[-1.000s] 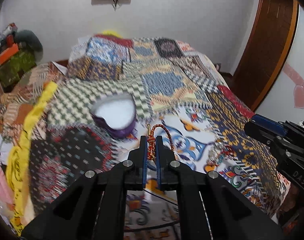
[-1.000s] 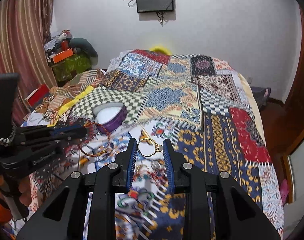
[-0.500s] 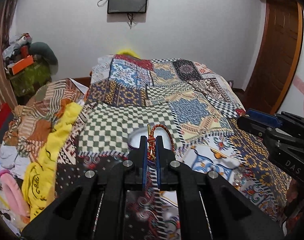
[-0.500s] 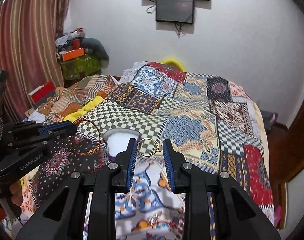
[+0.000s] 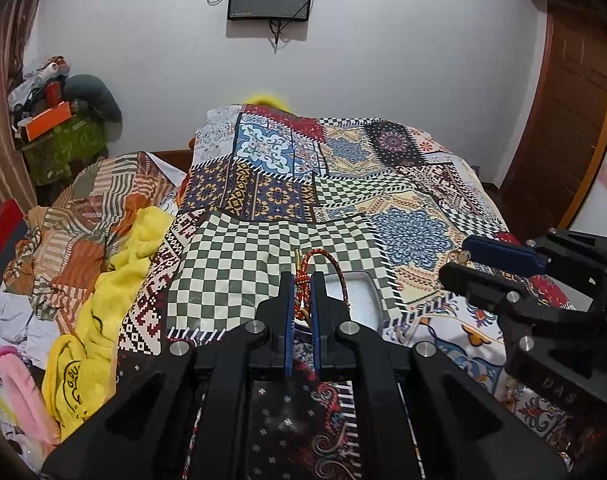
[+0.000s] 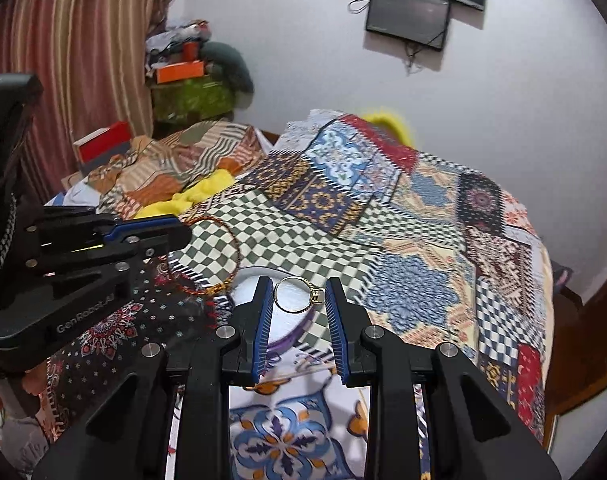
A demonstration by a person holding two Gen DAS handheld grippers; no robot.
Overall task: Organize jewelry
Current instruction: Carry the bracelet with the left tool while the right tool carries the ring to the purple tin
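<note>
My left gripper (image 5: 302,280) is shut on a red-and-gold braided bangle (image 5: 335,270), held above the patchwork bedspread. The same bangle (image 6: 219,254) hangs from the left gripper (image 6: 179,234) in the right wrist view. My right gripper (image 6: 297,294) is shut on a thin gold ring (image 6: 299,295), held just above a purple box with a white lining (image 6: 287,312). That box (image 5: 361,296) lies right behind the left fingers in the left wrist view. The right gripper (image 5: 459,264) shows at the right there.
The patchwork bedspread (image 5: 343,184) covers the bed. A yellow cloth (image 5: 115,268) and a striped cloth (image 5: 83,208) lie at the left edge. A green box with clutter (image 5: 63,136) stands by the wall. A wooden door (image 5: 563,100) is at the right.
Both grippers have moved forward over the bed with their jewelry still held. The purple box now sits directly under and behind the fingertips of both.
</note>
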